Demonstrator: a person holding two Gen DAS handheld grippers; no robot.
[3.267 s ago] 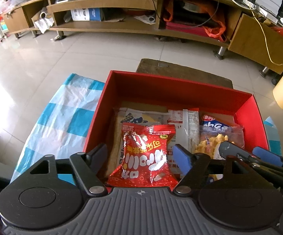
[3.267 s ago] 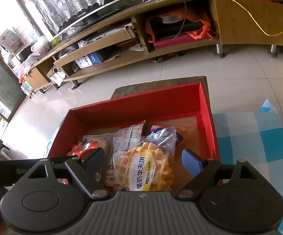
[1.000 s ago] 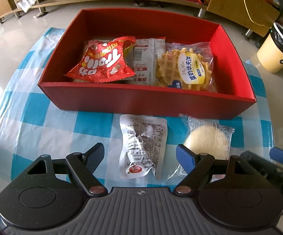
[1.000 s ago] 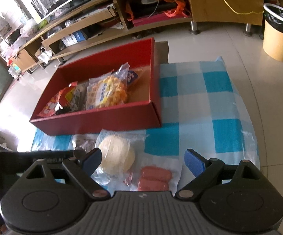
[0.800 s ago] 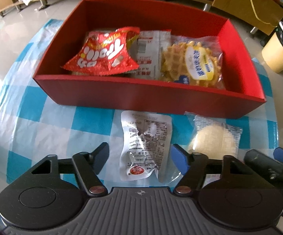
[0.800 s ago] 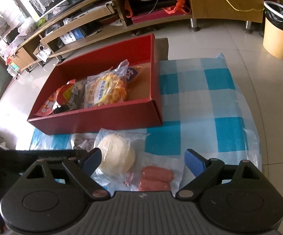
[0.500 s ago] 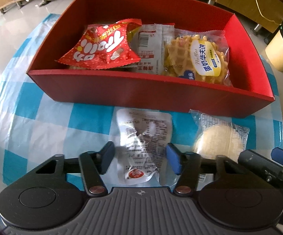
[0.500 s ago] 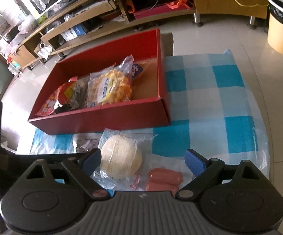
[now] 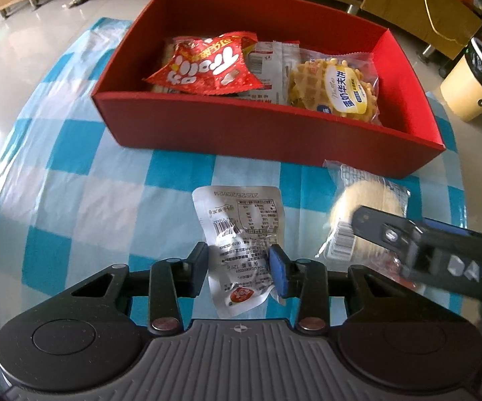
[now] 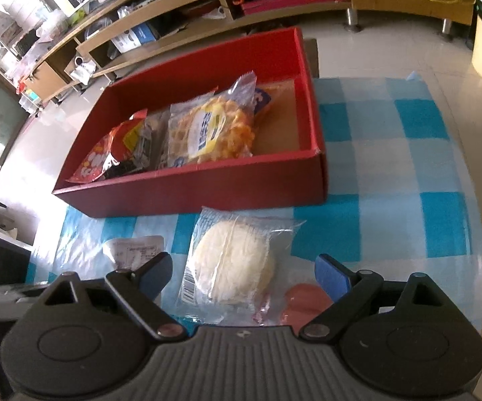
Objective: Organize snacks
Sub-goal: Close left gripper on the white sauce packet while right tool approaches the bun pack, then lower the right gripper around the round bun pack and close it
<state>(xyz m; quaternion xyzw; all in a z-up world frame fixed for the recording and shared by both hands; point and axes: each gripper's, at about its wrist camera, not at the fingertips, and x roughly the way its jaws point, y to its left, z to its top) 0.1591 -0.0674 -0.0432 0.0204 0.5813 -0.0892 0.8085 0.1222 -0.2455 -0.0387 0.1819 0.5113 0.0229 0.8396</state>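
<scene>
A silver snack packet [image 9: 241, 230] lies on the blue-checked cloth in front of the red box [image 9: 274, 140]. My left gripper [image 9: 237, 265] has its jaws closing on the packet's near half; the pads press its edges and the foil crumples between them. To its right lies a round pale bun in a clear wrapper [image 10: 234, 260]. My right gripper [image 10: 246, 269] stands open astride the bun without touching it. One right-gripper finger [image 9: 374, 225] shows over the bun [image 9: 367, 200] in the left wrist view. Wrapped pink sausages [image 10: 302, 297] lie by the right fingertip.
The red box [image 10: 207, 187] holds a red snack bag [image 9: 207, 63], a white packet [image 9: 274, 56] and a waffle pack [image 9: 334, 90]; its right end shows bare floor [image 10: 281, 127]. A yellow bin [image 9: 468, 90] and wooden shelving [image 10: 174, 3] stand beyond the table.
The left jaws have narrowed from wide apart onto the silver packet, which now crumples. The right gripper has crept forward so the bun sits between its open fingers.
</scene>
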